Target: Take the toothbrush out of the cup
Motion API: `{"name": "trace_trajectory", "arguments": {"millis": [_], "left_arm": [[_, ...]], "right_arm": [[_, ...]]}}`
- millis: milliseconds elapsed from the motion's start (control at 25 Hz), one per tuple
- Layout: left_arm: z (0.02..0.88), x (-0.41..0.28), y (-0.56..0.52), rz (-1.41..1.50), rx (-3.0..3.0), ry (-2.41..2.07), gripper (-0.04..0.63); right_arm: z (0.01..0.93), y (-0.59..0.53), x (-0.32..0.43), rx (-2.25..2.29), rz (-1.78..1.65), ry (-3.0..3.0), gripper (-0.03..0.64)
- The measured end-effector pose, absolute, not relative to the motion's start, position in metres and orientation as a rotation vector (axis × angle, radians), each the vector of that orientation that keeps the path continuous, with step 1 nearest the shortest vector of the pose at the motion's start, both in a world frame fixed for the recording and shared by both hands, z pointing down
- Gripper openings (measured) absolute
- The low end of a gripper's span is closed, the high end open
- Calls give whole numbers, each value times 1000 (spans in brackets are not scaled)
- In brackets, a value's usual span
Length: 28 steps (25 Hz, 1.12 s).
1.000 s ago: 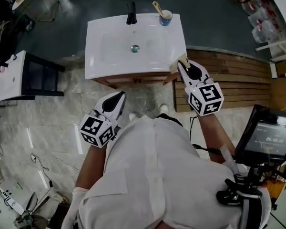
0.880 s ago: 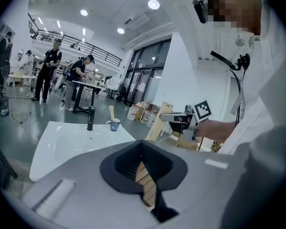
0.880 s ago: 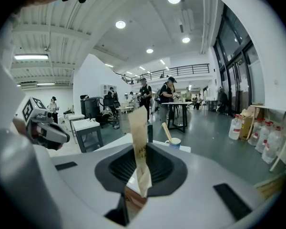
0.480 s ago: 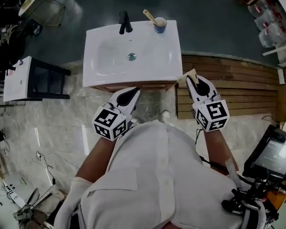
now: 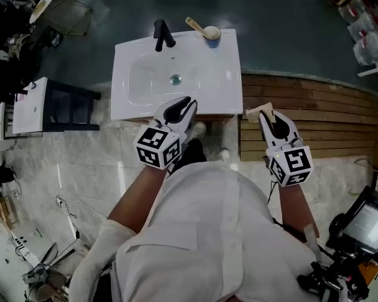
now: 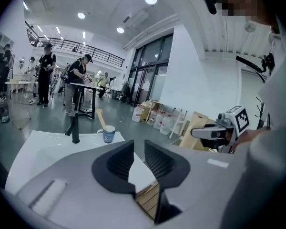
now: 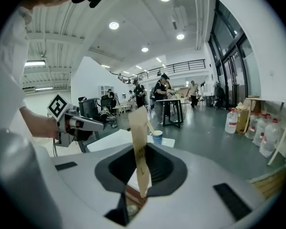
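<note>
A blue cup (image 5: 211, 33) stands at the far right corner of the white sink (image 5: 138, 99), with a tan-handled toothbrush (image 5: 195, 25) leaning left out of it. The left gripper view shows the cup (image 6: 107, 134) and toothbrush (image 6: 101, 119) far ahead. My left gripper (image 5: 181, 107) hovers over the sink's near edge; its jaws are opening and nothing is between them (image 6: 139, 149). My right gripper (image 5: 272, 119) hangs right of the sink, shut on a tan card strip (image 7: 139, 147) that stands upright in its jaws. The cup (image 7: 157, 137) is far beyond it.
A black faucet (image 5: 162, 35) stands at the sink's back, left of the cup. Wooden decking (image 5: 309, 115) lies right of the sink, a black-framed stand (image 5: 57, 102) to its left, a monitor (image 5: 372, 222) at lower right. People and tables are in the background.
My left gripper has come forward to the sink's front edge and its jaws have parted. My right gripper, still on the card strip, has drifted right of the sink's corner.
</note>
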<state>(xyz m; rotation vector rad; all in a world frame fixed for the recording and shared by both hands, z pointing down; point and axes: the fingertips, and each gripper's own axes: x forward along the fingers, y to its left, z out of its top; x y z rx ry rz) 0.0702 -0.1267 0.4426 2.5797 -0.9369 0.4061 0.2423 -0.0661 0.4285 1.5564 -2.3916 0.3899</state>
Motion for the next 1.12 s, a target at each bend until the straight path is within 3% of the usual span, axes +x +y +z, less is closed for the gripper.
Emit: {"name": "trace_trajectory", "arguments": {"millis": [1120], "left_arm": [[504,106,-381,376,2457,-1103,191]], "right_arm": [[421,-127,296,1853,460,-2129,43]]}}
